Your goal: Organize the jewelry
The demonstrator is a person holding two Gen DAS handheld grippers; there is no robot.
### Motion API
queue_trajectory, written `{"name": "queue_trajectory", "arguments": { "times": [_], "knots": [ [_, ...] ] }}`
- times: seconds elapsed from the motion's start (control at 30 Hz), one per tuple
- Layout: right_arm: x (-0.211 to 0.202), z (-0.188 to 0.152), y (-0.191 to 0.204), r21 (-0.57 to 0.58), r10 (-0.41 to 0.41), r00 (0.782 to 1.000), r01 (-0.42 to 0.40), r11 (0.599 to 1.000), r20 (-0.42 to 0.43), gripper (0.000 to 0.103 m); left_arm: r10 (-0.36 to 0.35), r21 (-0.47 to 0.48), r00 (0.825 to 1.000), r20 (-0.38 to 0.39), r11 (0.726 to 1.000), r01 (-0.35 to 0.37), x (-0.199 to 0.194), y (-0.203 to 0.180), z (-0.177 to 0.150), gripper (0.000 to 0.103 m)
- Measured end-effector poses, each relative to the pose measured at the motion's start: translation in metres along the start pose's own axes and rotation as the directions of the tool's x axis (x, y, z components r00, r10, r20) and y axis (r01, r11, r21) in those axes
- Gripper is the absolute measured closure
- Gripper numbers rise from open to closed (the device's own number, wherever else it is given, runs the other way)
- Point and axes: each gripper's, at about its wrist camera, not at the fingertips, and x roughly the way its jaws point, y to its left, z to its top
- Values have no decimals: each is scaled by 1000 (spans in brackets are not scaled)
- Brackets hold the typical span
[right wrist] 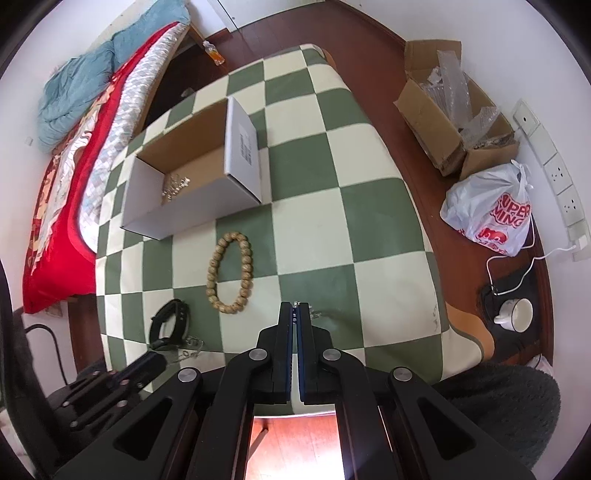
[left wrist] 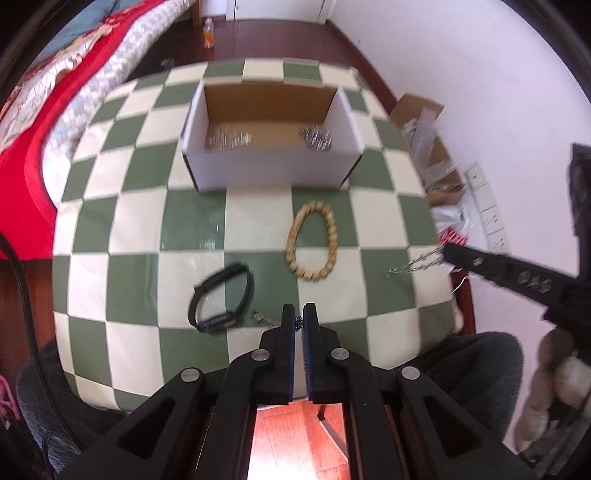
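Observation:
An open cardboard box [left wrist: 273,168] [right wrist: 192,210] stands on the checkered table and holds silver jewelry [left wrist: 316,137] [right wrist: 175,186]. A wooden bead bracelet [left wrist: 310,242] [right wrist: 229,273] and a black watch band [left wrist: 221,297] [right wrist: 168,323] lie in front of it. My left gripper [left wrist: 299,317] [right wrist: 159,360] is shut on a thin silver chain [left wrist: 264,319] [right wrist: 190,349] at the table's near edge. My right gripper [right wrist: 295,308] [left wrist: 448,254] is shut on another silver chain [left wrist: 417,264] [right wrist: 316,314], held just above the table at the right.
A bed with a red quilt [left wrist: 33,158] [right wrist: 55,206] lies to the left. On the floor to the right are a cardboard box with plastic wrap [right wrist: 454,122] [left wrist: 430,147], a plastic bag [right wrist: 491,210] and a cup [right wrist: 517,314]. A bottle [left wrist: 209,33] stands beyond the table.

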Motion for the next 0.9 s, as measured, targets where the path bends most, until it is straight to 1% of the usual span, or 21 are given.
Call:
{"name": "queue_trajectory", "arguments": {
  "times": [0.13, 0.27, 0.4, 0.53, 0.63, 0.73, 0.77, 0.9],
  "knots": [
    [-14, 7, 14, -26, 19, 1000, -19, 999, 18, 101, -22, 14, 998, 57, 1000, 21, -28, -3, 27, 101],
    [-31, 18, 31, -63, 36, 999, -34, 997, 39, 101, -22, 27, 995, 102, 999, 20, -45, -8, 59, 101],
    [-52, 36, 54, -101, 55, 996, -48, 994, 67, 101, -10, 28, 989, 145, 1000, 6, -63, -4, 94, 101],
    [-74, 60, 81, -151, 54, 993, -38, 988, 104, 101, -4, 29, 987, 162, 1000, -1, -70, 1, 128, 101],
    [-86, 80, 101, -178, 50, 991, -27, 984, 127, 101, -4, 23, 987, 158, 1000, 1, -67, 9, 154, 101],
    [-89, 102, 116, -194, 43, 989, -15, 981, 139, 101, -19, -3, 992, 128, 1000, 19, -54, 20, 175, 101],
    [-88, 107, 120, -195, 42, 990, -15, 981, 137, 101, -27, -14, 993, 113, 999, 29, -48, 24, 180, 101],
    [-68, 131, 132, -198, 29, 995, -10, 980, 98, 101, -23, -57, 999, 45, 998, 25, -17, 42, 193, 101]
  ]
}}
